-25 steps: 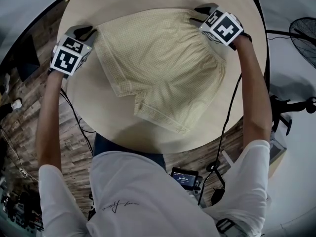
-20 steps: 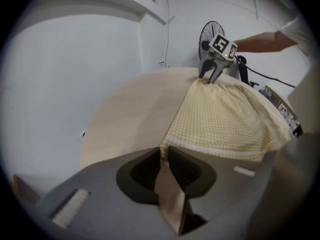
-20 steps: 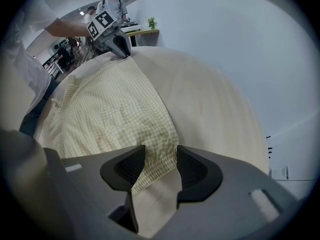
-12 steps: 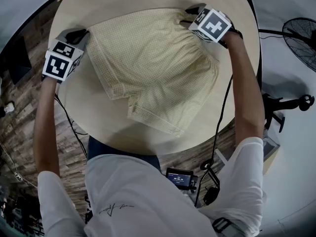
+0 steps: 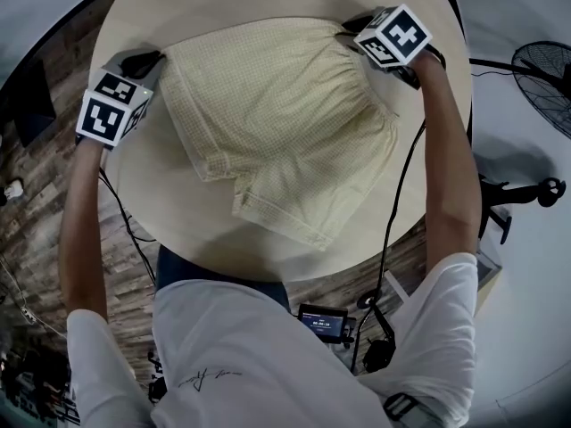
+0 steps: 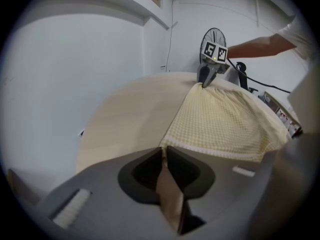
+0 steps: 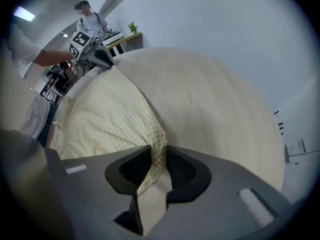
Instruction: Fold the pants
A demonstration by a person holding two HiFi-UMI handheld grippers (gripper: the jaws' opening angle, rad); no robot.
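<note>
Pale yellow checked pants (image 5: 277, 123), short-legged, lie flat on the round wooden table (image 5: 178, 203), waistband at the far side. My left gripper (image 5: 153, 59) sits at the waistband's left corner. In the left gripper view its jaws (image 6: 163, 150) are shut on that corner of the pants (image 6: 225, 119). My right gripper (image 5: 350, 27) is at the opposite waistband corner. Its jaws (image 7: 158, 151) are closing, with a gathered fold of the pants (image 7: 105, 114) pinched between the pads. Each gripper shows in the other's view, the right gripper (image 6: 205, 79) and the left gripper (image 7: 102, 59).
A standing fan (image 5: 544, 69) is right of the table. A small device with a screen (image 5: 321, 321) and cables lie on the wooden floor by the person's legs. A person (image 7: 90, 16) stands far back in the room. Bare tabletop (image 7: 210, 99) stretches beyond the waistband.
Both grippers stay at the waistband corners. The right gripper has rolled a little, and its marker cube now faces differently. The pants lie as before.
</note>
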